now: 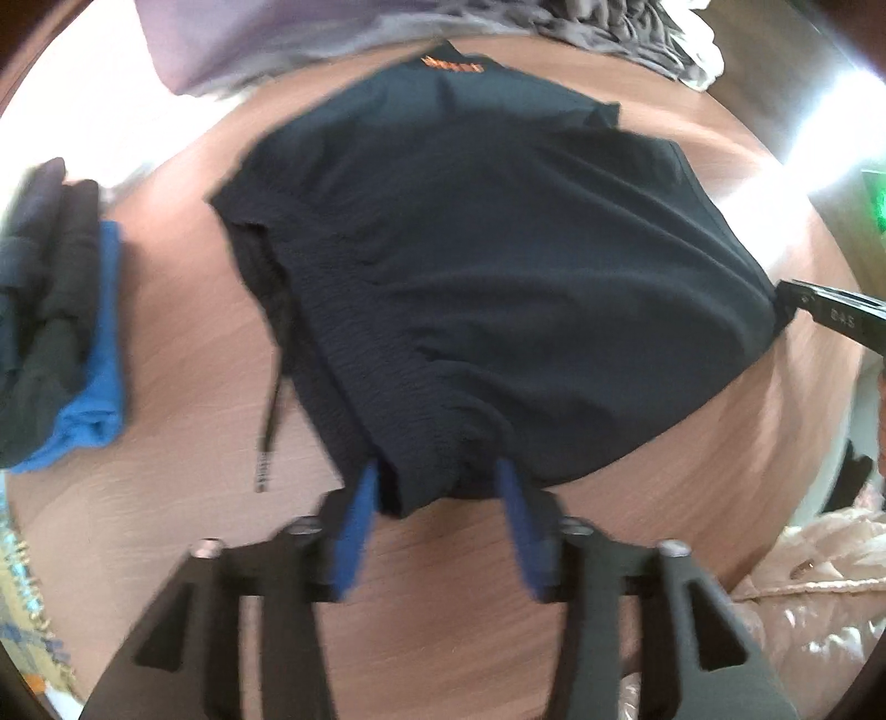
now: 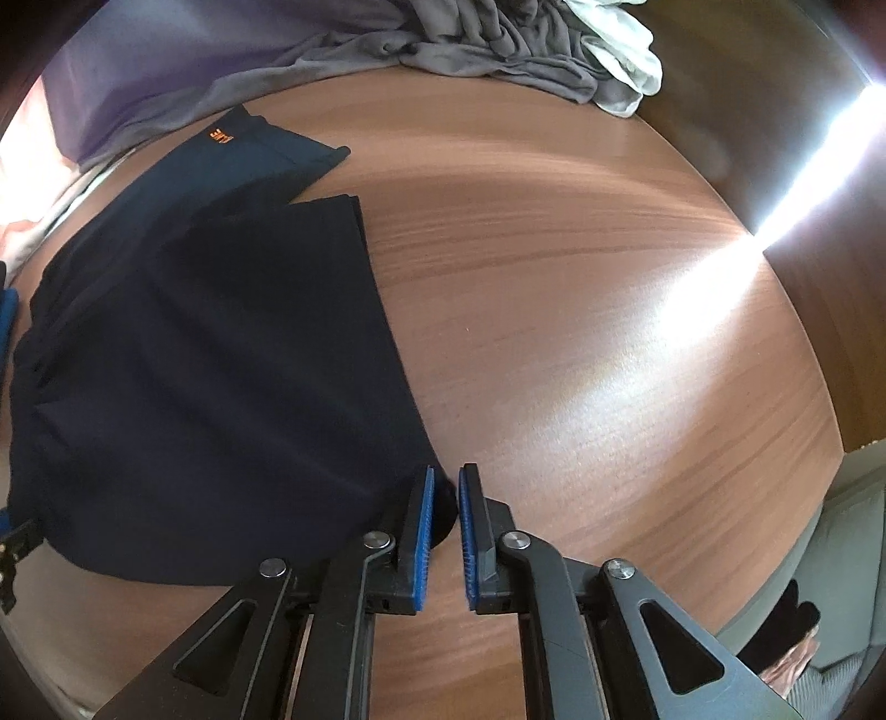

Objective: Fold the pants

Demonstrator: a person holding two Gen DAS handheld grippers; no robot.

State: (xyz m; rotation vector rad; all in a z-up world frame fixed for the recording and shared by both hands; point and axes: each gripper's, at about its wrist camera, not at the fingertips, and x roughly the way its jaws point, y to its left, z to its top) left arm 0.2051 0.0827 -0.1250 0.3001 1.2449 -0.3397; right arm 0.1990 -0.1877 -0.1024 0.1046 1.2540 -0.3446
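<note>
Dark navy pants [image 1: 470, 266] with an orange logo [image 1: 451, 65] lie folded over on the wooden table [image 1: 183, 343]. A drawstring [image 1: 271, 399] hangs out at their left side. My left gripper [image 1: 437, 487] is open, its blue pads either side of the near waistband corner. In the right wrist view the pants [image 2: 221, 360] lie at the left. My right gripper [image 2: 446, 487] is nearly closed with a narrow gap, and a corner of the dark fabric sits between its pads. The right gripper's tip also shows in the left wrist view [image 1: 830, 313] at the pants' right corner.
A stack of folded dark and blue clothes [image 1: 66, 343] lies at the left. A purple garment [image 2: 166, 66] and crumpled grey and white clothes [image 2: 526, 50] lie at the far edge. A pink padded jacket [image 1: 803, 598] lies beyond the right table edge.
</note>
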